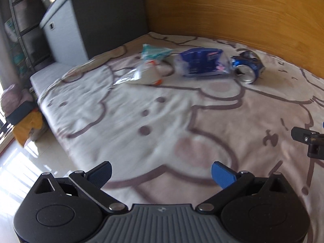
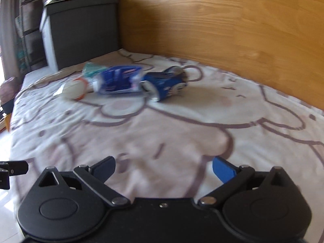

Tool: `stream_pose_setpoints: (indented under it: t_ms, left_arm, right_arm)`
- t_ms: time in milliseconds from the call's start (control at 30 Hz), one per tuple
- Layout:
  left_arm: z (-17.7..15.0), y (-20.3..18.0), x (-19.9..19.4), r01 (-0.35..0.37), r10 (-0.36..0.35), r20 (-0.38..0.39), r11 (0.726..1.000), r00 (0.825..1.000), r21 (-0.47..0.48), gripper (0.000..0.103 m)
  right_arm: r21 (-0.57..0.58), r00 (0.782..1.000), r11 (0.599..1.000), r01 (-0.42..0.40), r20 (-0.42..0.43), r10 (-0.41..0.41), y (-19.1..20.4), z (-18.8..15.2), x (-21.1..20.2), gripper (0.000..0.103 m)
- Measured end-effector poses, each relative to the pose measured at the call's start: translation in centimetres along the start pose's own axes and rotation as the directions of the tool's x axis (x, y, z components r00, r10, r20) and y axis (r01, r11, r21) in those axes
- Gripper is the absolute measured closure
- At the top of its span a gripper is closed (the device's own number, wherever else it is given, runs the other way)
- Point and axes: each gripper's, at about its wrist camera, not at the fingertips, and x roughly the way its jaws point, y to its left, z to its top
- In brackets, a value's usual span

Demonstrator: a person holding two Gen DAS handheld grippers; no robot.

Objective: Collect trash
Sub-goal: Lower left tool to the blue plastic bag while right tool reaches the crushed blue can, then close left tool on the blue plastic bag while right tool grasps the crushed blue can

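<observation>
Trash lies in a row on the far part of the bed: a crushed blue can (image 1: 248, 65) (image 2: 165, 83), a blue plastic wrapper (image 1: 200, 62) (image 2: 118, 80), a white and orange wrapper (image 1: 147, 74) (image 2: 74, 89) and a teal packet (image 1: 154, 51) (image 2: 91, 68). My left gripper (image 1: 162, 174) is open and empty, well short of the trash. My right gripper (image 2: 164, 168) is open and empty, also well short of it. Part of the right gripper (image 1: 309, 139) shows at the left wrist view's right edge.
The bed has a pink and white cartoon-print cover (image 1: 162, 111) (image 2: 162, 125). A wooden headboard (image 1: 232, 10) (image 2: 222, 26) stands behind the trash. A grey box (image 1: 91, 20) (image 2: 81, 30) stands at the far left. The floor (image 1: 20, 172) lies left of the bed.
</observation>
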Motion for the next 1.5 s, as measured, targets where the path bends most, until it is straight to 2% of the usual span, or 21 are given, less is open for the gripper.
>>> stream_pose_setpoints:
  t_ms: [167, 300, 500, 767, 967, 1067, 1167, 1233, 1367, 1467, 1500]
  left_arm:
    - [1.8, -2.4, 1.9, 0.043, -0.043, 0.029, 0.999, 0.999, 0.013, 0.0]
    - [3.4, -4.2, 3.4, 0.055, -0.058, 0.057, 0.997, 0.997, 0.058, 0.0]
    - [5.6, -4.9, 5.6, 0.076, -0.081, 0.093, 0.995, 0.992, 0.06, 0.0]
    - [7.4, -3.8, 9.0, 0.107, -0.103, 0.144, 0.994, 0.984, -0.023, 0.0]
    - [8.9, -3.7, 10.5, 0.128, -0.123, 0.23, 0.992, 0.965, -0.004, 0.0]
    - [10.3, -3.5, 10.9, 0.158, -0.152, 0.277, 0.987, 0.949, 0.0, 0.0]
    - [12.2, -3.3, 11.2, 0.205, -0.188, 0.309, 0.979, 0.932, -0.022, 0.0]
    - [13.6, -3.7, 11.3, 0.202, -0.188, 0.325, 0.979, 0.927, -0.011, 0.0]
    - [16.1, -4.8, 12.5, 0.161, -0.167, 0.328, 0.986, 0.93, 0.044, 0.0]
    - [17.7, -6.0, 14.0, 0.095, -0.12, 0.312, 0.991, 0.942, 0.096, 0.0]
    - [18.2, -6.3, 14.5, 0.068, -0.1, 0.312, 0.992, 0.945, 0.11, 0.0]
  right_arm:
    - [0.032, 1.0, 0.999, 0.026, 0.009, -0.026, -2.4, 0.6, 1.4, 0.0]
    - [0.058, 0.999, 0.997, 0.042, 0.027, -0.043, -3.5, 1.2, 2.7, 0.0]
    - [0.081, 0.998, 0.997, 0.019, 0.056, -0.024, -3.9, 2.8, 5.1, 0.0]
    - [0.178, 0.993, 0.979, -0.099, 0.086, 0.085, -4.0, 5.9, 9.0, 0.0]
    - [0.277, 0.985, 0.949, -0.151, 0.123, 0.121, -5.1, 8.2, 11.8, 0.0]
    - [0.353, 0.977, 0.914, -0.2, 0.144, 0.158, -6.2, 8.8, 13.0, 0.0]
    - [0.442, 0.96, 0.853, -0.276, 0.175, 0.22, -7.7, 9.6, 14.3, 0.002]
    - [0.49, 0.949, 0.813, -0.314, 0.191, 0.251, -8.6, 10.1, 15.4, 0.006]
    - [0.573, 0.938, 0.743, -0.346, 0.204, 0.28, -10.4, 9.7, 16.8, 0.016]
    - [0.638, 0.927, 0.675, -0.37, 0.205, 0.315, -11.6, 8.7, 17.9, 0.023]
    - [0.637, 0.926, 0.675, -0.373, 0.216, 0.308, -11.7, 8.5, 18.0, 0.026]
